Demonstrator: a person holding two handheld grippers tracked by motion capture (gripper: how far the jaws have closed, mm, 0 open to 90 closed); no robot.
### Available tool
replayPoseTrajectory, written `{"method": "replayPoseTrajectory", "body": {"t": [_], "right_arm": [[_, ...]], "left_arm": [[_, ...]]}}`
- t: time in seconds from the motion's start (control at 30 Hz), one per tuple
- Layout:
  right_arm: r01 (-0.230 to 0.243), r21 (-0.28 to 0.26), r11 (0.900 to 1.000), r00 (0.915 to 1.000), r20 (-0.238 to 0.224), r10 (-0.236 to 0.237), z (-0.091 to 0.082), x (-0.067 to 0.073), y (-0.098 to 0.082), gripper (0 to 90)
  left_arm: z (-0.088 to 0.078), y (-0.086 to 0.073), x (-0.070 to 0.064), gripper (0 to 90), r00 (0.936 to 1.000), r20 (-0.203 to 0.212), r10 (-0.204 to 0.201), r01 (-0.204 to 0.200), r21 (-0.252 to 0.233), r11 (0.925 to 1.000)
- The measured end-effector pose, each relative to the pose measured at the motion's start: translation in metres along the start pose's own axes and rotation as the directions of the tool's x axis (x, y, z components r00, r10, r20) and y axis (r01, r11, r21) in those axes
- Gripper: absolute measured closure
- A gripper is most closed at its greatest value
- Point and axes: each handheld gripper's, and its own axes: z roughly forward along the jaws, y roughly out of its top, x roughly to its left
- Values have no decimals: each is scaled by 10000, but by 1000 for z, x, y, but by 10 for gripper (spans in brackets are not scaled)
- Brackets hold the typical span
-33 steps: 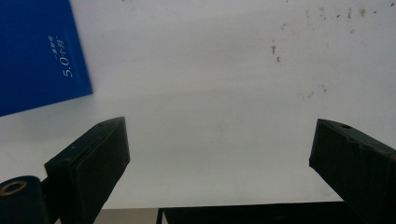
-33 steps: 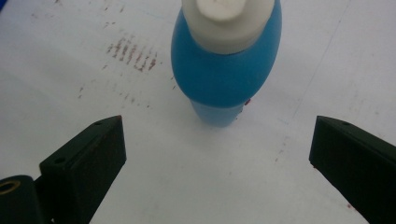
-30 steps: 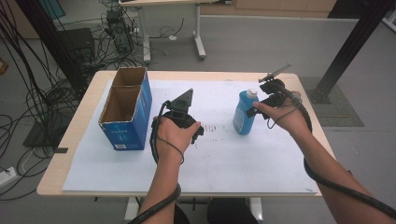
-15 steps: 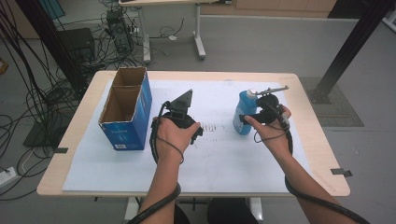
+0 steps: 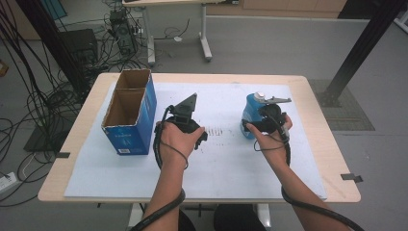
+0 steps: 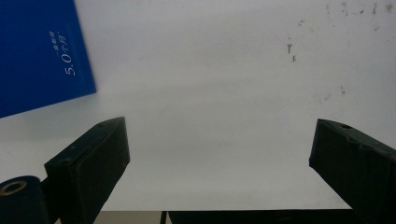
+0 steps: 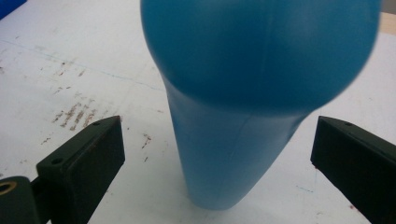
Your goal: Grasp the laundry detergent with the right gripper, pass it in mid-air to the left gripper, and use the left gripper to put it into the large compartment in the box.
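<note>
A blue bottle [image 5: 248, 114] with a white cap stands upright on the white mat [image 5: 226, 159], right of centre. My right gripper [image 5: 266, 118] is right against its near right side. In the right gripper view the bottle [image 7: 243, 84] sits between the two black jaws of that gripper [image 7: 218, 135], which stand wide open and clear of it on both sides. My left gripper [image 5: 185, 120] hovers over the mat's middle. Its jaws [image 6: 217, 140] are open with only bare mat between them.
An open blue cardboard box [image 5: 128, 114] with two compartments stands at the mat's left, just left of my left hand; its corner [image 6: 42, 51] shows in the left gripper view. The wooden table edge [image 5: 332, 139] runs close behind my right hand.
My right gripper has swung left and down from behind the bottle's right side, and its jaws now straddle the bottle. The left gripper and the box have stayed put.
</note>
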Motion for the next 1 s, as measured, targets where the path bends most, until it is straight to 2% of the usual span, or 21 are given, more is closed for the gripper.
{"method": "replayPoseTrajectory", "body": {"t": [0.1, 1.0], "right_arm": [[-90, -66, 9999, 9999, 104, 91, 2, 0, -1, 25], [-291, -182, 9994, 9996, 19, 292, 10, -3, -6, 21]], "left_arm": [[0, 0, 0, 54, 10000, 14, 13, -13, -18, 10000], [-2, 1, 0, 54, 10000, -62, -14, 14, -93, 10000]]}}
